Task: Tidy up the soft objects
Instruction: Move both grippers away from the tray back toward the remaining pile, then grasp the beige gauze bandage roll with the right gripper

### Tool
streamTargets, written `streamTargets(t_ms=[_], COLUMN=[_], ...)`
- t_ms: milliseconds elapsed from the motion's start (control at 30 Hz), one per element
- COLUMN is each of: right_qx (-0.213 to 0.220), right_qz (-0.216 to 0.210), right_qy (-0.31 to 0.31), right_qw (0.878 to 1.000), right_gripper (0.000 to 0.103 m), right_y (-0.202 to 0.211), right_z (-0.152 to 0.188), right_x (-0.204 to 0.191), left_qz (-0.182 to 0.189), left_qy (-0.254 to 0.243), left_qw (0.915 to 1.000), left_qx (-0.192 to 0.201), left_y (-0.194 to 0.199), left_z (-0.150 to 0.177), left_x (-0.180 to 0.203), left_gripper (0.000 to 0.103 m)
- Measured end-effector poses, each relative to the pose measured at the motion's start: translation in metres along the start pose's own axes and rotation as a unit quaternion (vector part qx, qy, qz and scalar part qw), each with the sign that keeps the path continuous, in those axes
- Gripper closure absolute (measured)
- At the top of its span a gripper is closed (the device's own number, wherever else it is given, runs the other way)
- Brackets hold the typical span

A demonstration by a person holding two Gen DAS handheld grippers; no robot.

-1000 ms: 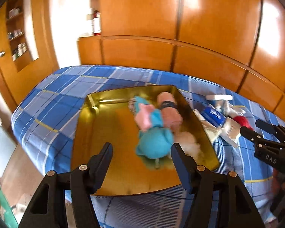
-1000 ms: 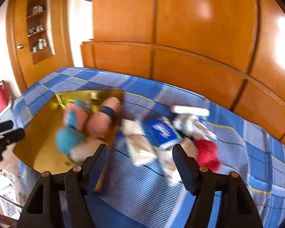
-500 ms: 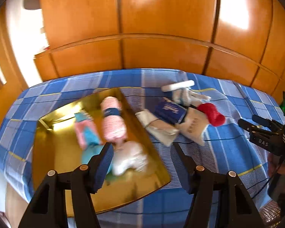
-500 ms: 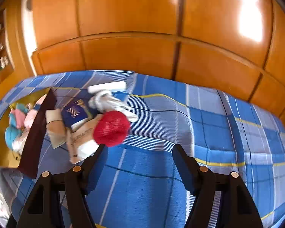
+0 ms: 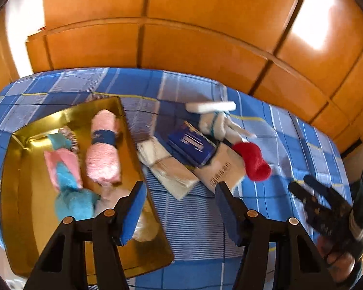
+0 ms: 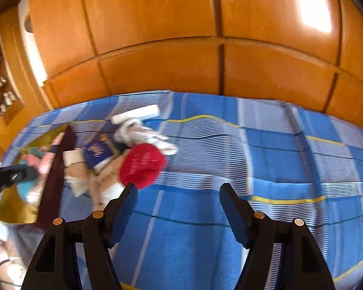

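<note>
1. Presently the left tongs (image 5: 179, 200) hang over the bed (image 5: 290, 145), their jaws closing with nothing between them; under them lie the right edge of the gold tray (image 5: 19, 169) and the striped bedspread.
2. Inside the tray lie a rolled pink towel (image 5: 102, 152) with a dark blue band, a pink and turquoise soft toy (image 5: 65, 169) to its left, and a white fluffy piece (image 5: 145, 229) near the tray's front right corner, partly hidden by the left finger.
3. Just right of the tray sits a loose heap on the bedspread: a cream folded cloth (image 5: 167, 166) tied with string, a dark blue packet (image 5: 193, 145), a cardboard-coloured pack with a barcode (image 5: 222, 169), a red knitted piece (image 5: 253, 159), a white plush toy (image 5: 220, 125) and a white bar (image 5: 210, 106) behind it.
4. Right tongs (image 6: 177, 195) stand half open and empty above bare bedspread, the red piece just beyond the left fingertip (image 6: 130, 191).
5. Wooden wardrobe panels (image 6: 157, 36) rise behind the bed.
</note>
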State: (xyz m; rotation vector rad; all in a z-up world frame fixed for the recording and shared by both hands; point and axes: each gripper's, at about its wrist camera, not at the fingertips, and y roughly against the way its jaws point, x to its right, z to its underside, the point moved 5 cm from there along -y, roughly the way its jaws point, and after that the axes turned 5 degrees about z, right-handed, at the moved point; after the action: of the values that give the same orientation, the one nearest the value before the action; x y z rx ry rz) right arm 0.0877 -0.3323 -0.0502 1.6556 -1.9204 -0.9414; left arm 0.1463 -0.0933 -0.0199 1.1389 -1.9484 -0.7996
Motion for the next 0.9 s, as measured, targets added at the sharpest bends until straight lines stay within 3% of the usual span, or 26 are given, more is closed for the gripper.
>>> streamTargets(t_ms=[133, 367, 667, 900], right_qx=[-0.005, -0.021, -0.057, -0.051], right_qz=[-0.027, -0.055, -0.081, -0.112], right_qy=[0.034, 0.068, 0.068, 0.093], right_qw=[0.999, 0.996, 0.993, 0.988], right_gripper=[0.032, 0.032, 0.033, 0.033], right_y=[-0.002, -0.007, -0.019, -0.012], right_z=[0.005, 0.017, 0.028, 0.016], right_x=[-0.019, -0.041, -0.058, -0.085], left_qz=[-0.027, -0.043, -0.030, -0.020], left_qy=[-0.001, 0.007, 0.010, 0.005], left_qw=[0.9994, 0.9984, 0.9990, 0.9992], left_qx=[0.021, 0.037, 0.031, 0.033], left_y=[0.016, 0.037, 0.038, 0.040], left_z=[0.001, 0.017, 0.029, 0.035], left_x=[-0.020, -0.043, -0.045, -0.036], left_gripper=[0.043, 0.043, 0.043, 0.043])
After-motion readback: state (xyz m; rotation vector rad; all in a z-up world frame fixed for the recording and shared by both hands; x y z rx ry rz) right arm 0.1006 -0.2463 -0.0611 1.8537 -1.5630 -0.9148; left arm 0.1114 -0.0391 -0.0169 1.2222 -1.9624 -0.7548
